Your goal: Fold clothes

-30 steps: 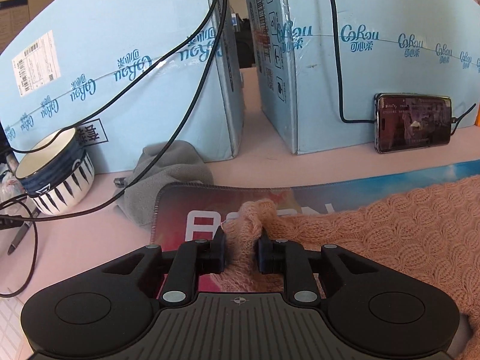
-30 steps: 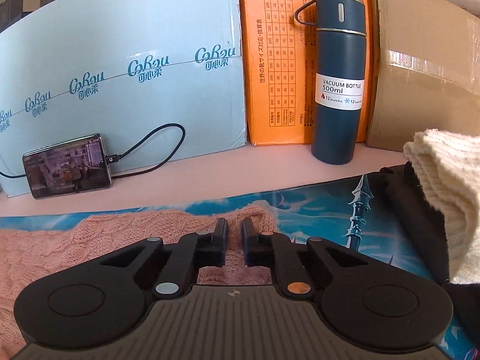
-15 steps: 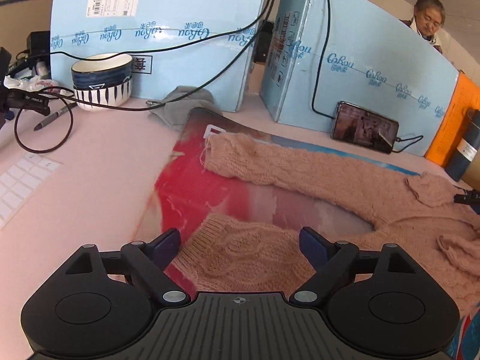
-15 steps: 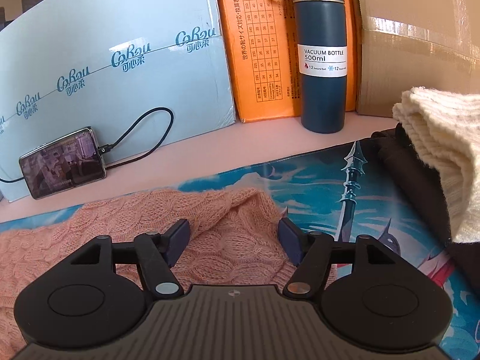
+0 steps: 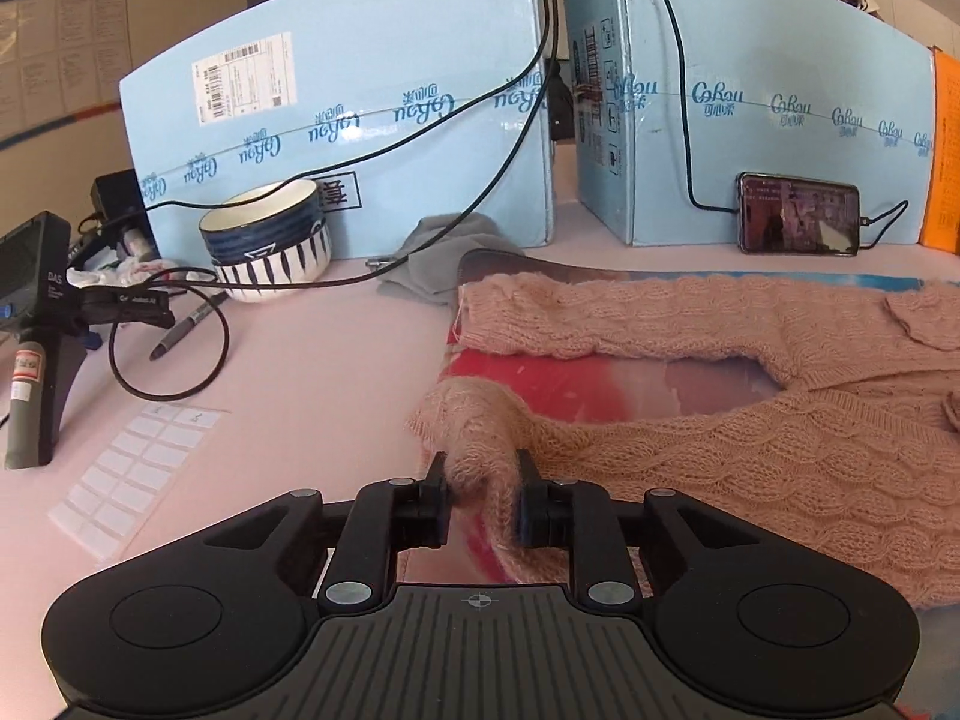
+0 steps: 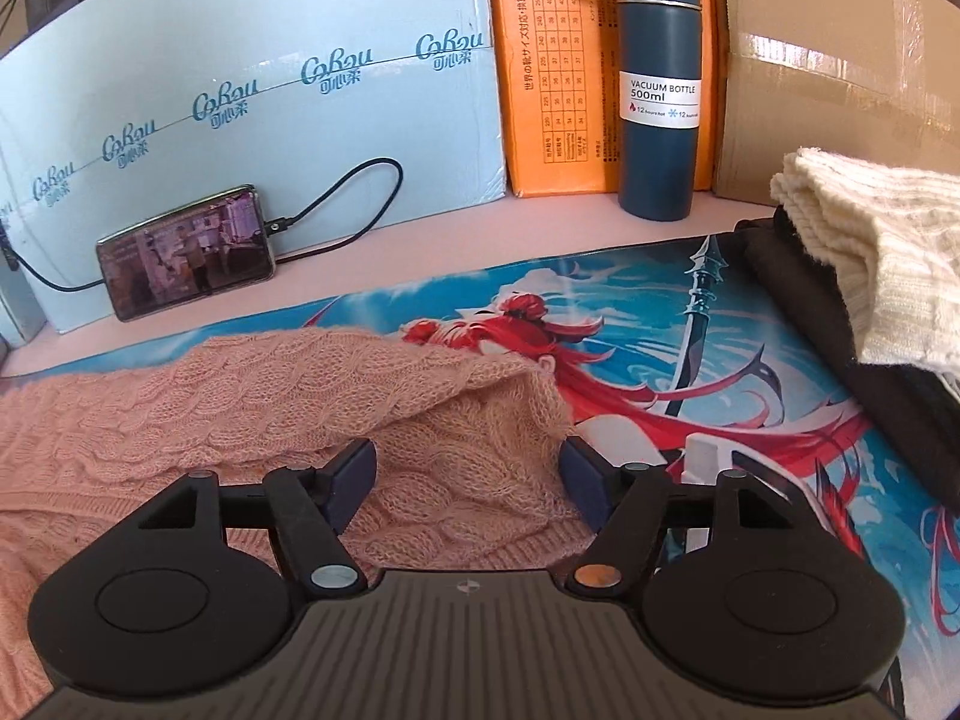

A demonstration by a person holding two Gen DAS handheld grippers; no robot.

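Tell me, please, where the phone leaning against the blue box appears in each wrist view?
Left wrist: the phone is at upper right, leaning on the light blue box.
Right wrist: the phone is at middle left, cable plugged in.
Shared landmark: the pink sweater lies in front of it in both.

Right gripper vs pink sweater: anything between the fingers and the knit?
Nothing visible. The right gripper is open, its fingers straddling a raised fold of the pink sweater, bare knit between them. The left gripper is shut on the sweater's edge.
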